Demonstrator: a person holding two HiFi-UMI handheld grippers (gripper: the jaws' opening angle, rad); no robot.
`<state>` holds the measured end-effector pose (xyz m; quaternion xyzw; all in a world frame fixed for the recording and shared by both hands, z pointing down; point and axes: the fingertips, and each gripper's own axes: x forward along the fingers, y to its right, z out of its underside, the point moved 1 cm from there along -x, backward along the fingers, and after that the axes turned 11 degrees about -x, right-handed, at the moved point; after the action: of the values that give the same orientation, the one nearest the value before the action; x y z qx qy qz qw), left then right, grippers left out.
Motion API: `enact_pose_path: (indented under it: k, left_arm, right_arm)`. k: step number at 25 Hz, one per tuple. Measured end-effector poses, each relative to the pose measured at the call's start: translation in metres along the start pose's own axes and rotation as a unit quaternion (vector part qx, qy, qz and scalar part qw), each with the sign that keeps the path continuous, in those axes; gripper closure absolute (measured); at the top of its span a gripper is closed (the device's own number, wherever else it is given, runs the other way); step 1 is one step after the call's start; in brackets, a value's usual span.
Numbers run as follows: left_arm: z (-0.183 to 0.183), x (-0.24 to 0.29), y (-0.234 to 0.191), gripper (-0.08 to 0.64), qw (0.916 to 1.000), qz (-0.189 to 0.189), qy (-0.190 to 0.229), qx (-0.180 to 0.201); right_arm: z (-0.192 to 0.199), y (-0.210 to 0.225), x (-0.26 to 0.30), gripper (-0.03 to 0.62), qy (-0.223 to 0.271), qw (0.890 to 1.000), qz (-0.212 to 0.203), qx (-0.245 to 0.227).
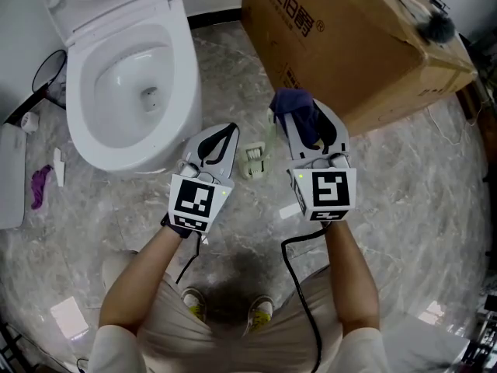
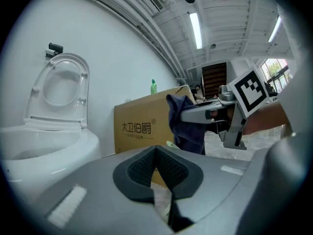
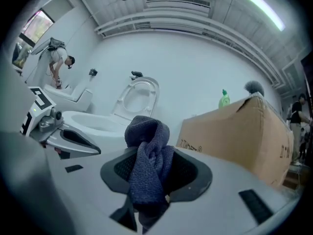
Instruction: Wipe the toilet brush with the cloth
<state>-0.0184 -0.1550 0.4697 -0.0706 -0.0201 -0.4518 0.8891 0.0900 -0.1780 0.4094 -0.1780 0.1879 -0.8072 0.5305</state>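
Note:
A toilet brush lies on the marble floor, its pale bristled head (image 1: pixel 254 162) between my two grippers. A dark blue cloth (image 1: pixel 303 115) hangs bunched from my right gripper (image 1: pixel 290 113), which is shut on it; in the right gripper view the cloth (image 3: pixel 146 165) fills the space between the pads. My left gripper (image 1: pixel 229 130) hovers left of the brush head, level with the right one. Its jaws are shut tip to tip (image 2: pixel 156 150) with nothing between them. The left gripper view also shows the cloth (image 2: pixel 183 126) ahead, to the right.
A white toilet (image 1: pixel 128 84) with its seat up stands at the left. A large cardboard box (image 1: pixel 349 45) stands at the right, with a grey duster (image 1: pixel 437 26) and a green bottle (image 3: pixel 224 99) on top. A purple item (image 1: pixel 39 185) lies on the floor at far left.

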Motion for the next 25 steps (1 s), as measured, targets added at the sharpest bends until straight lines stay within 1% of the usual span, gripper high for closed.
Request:
enact_pose_path:
  k: [2, 4, 7, 9, 11, 13, 15, 19, 21, 25]
  left_arm:
    - [0.000, -0.001, -0.002, 0.558, 1.0000, -0.001, 0.000, 0.001]
    - [0.003, -0.003, -0.006, 0.558, 1.0000, -0.003, -0.002, 0.001]
    - [0.009, -0.003, -0.008, 0.558, 0.9999, -0.001, -0.010, -0.006]
    - [0.009, -0.004, -0.005, 0.558, 0.9999, 0.009, -0.012, -0.004]
    - [0.010, -0.007, -0.002, 0.558, 0.9997, 0.020, -0.014, 0.005]
    - [0.013, -0.009, 0.000, 0.558, 0.9994, 0.026, -0.019, 0.011]
    - [0.017, -0.010, -0.001, 0.558, 0.9993, 0.029, -0.024, 0.011]
    - [0.018, -0.009, -0.002, 0.558, 0.9992, 0.030, -0.026, 0.005]
    - [0.018, -0.008, -0.001, 0.558, 0.9991, 0.032, -0.026, 0.004]
    - [0.020, -0.008, 0.000, 0.558, 0.9989, 0.035, -0.029, 0.007]
  right_arm:
    - [-0.006, -0.006, 0.001, 0.434, 0.008, 1.000, -0.003, -0.014]
    - [-0.001, -0.016, 0.004, 0.434, 0.001, 1.000, -0.015, -0.020]
    - [0.015, -0.032, 0.011, 0.434, -0.029, 0.998, -0.045, -0.026]
    - [0.027, -0.041, 0.013, 0.434, -0.049, 0.996, -0.065, -0.025]
    - [0.039, -0.048, 0.013, 0.434, -0.064, 0.995, -0.079, -0.016]
    - [0.050, -0.053, 0.010, 0.434, -0.075, 0.993, -0.090, 0.004]
    - [0.058, -0.057, 0.008, 0.434, -0.084, 0.991, -0.097, 0.026]
    - [0.074, -0.066, 0.005, 0.434, -0.103, 0.987, -0.112, 0.051]
    - [0.081, -0.072, 0.004, 0.434, -0.113, 0.985, -0.121, 0.056]
    - [0.095, -0.083, 0.001, 0.434, -0.132, 0.980, -0.137, 0.052]
